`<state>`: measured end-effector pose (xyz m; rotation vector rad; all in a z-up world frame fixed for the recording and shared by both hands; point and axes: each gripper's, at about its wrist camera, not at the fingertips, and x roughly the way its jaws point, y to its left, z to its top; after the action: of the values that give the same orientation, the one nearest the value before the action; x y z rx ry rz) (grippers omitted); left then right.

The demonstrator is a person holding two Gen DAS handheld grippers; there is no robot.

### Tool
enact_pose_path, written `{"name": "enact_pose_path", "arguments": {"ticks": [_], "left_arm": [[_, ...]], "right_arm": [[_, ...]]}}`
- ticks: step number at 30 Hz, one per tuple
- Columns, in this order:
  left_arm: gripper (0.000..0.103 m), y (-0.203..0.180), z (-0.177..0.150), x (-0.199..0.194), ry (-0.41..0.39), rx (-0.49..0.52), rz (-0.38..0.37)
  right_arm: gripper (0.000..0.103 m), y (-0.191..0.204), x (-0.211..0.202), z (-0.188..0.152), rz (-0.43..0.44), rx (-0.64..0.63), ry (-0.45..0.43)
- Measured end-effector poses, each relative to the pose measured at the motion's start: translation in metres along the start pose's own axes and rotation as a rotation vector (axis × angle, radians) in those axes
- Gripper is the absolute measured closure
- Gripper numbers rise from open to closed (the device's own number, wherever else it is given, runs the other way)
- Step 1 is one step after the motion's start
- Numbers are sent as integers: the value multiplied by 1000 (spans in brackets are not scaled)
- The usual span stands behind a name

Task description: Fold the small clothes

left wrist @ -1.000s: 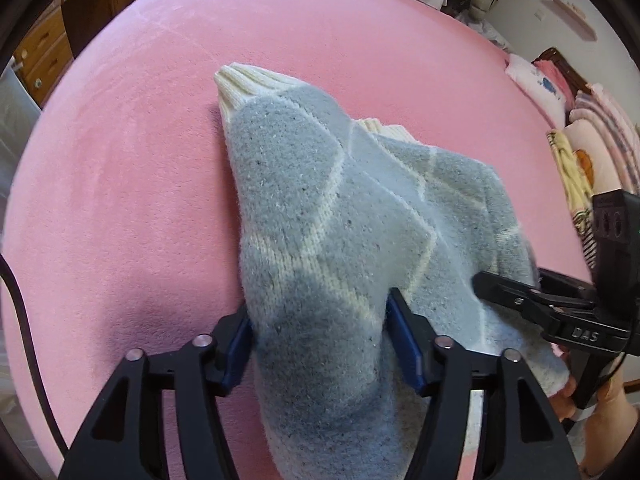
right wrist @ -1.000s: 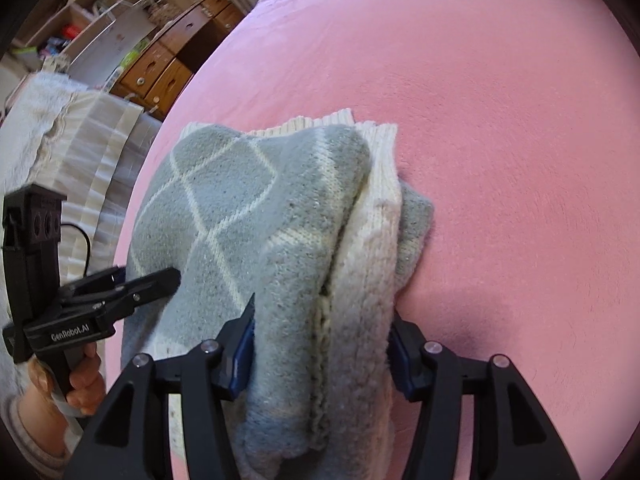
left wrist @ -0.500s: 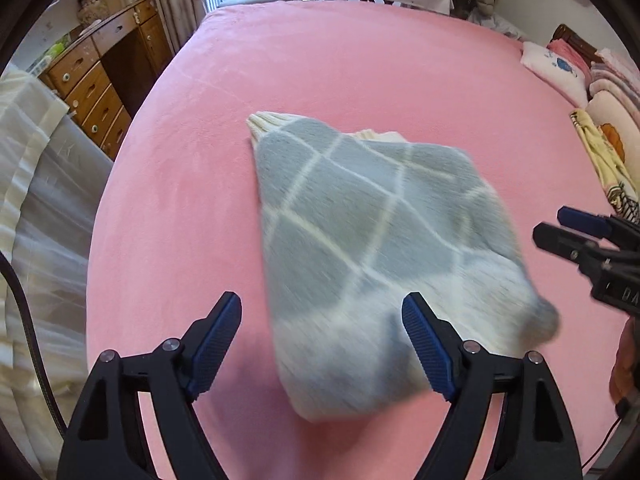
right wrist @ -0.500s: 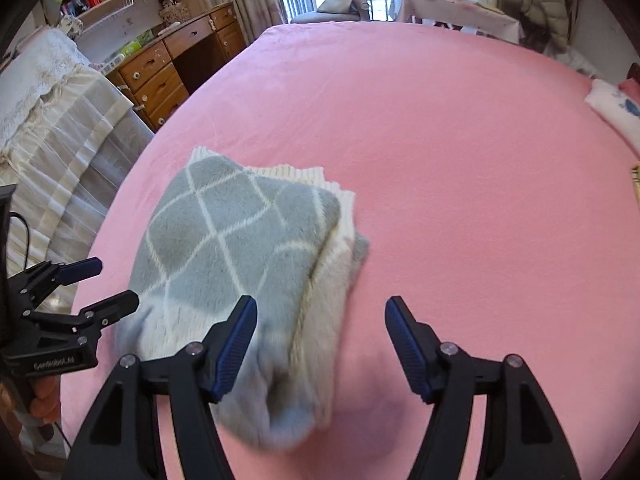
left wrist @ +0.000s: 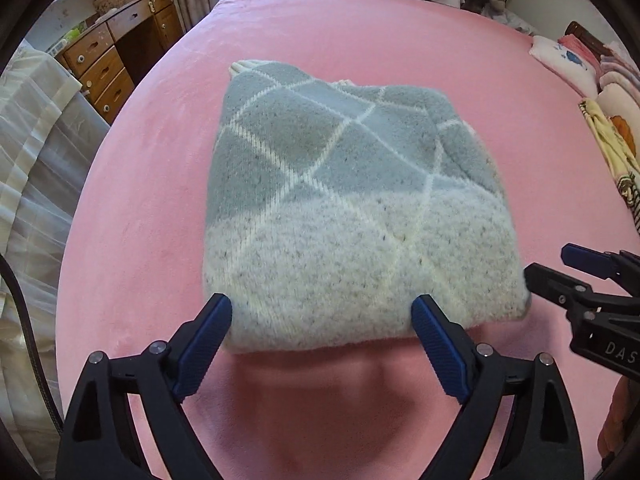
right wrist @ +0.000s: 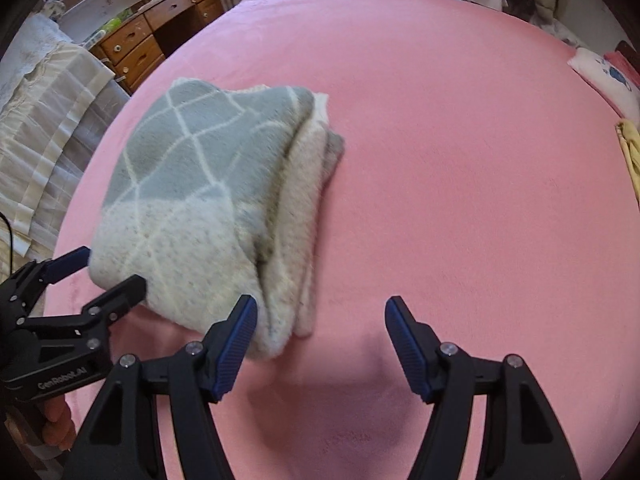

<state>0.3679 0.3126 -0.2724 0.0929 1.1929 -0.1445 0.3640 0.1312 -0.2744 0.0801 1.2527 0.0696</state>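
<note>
Two grippers hang over a pink bed (left wrist: 400,60), and neither one holds anything. The left gripper (left wrist: 322,320) has its blue-padded fingers (left wrist: 202,344) spread wide and its jaws are opening; the near edge of the folded sweater (left wrist: 340,208) shows in the gap between them, but the pads stand clear of the knit. The right gripper (right wrist: 320,320) also has its fingers well apart, with only bare pink cover between them; its left pad sits just beside the sweater's near corner, and whether it brushes the wool I cannot tell.

The sweater (right wrist: 192,200) lies flat on the bed, folded into a thick, roughly square bundle. Its upper face is grey with a cream diamond pattern, fading to a pale speckled cream toward the near edge. In the right wrist view the stacked layers of the fold show along the bundle's right side, and a ribbed cream hem peeks out at the far end.

Each gripper shows in the other's view: the right one (left wrist: 576,280) at the right border beside the sweater's corner, the left one (right wrist: 100,276) at the lower left. A wooden chest of drawers (right wrist: 136,48) stands past the bed's far left corner, and a pile of folded clothes (left wrist: 612,120) lies along the bed's right edge.
</note>
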Motion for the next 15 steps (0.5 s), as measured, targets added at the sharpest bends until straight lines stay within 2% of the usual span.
{"name": "enact_pose_path", "arguments": {"ticks": [2,7,15], "left_arm": [[12,1,-7,0,7,-11,19],[12,-2,-23,-22,-19,-70,23],[12,-54,-45,-115,-103,-109,-13]], "right_arm": [[36,-5,4,-5,-15,8,17],[36,-18,-11,-18,34,31,2],[36,-36,-96,-56,70,-17,-52]]}}
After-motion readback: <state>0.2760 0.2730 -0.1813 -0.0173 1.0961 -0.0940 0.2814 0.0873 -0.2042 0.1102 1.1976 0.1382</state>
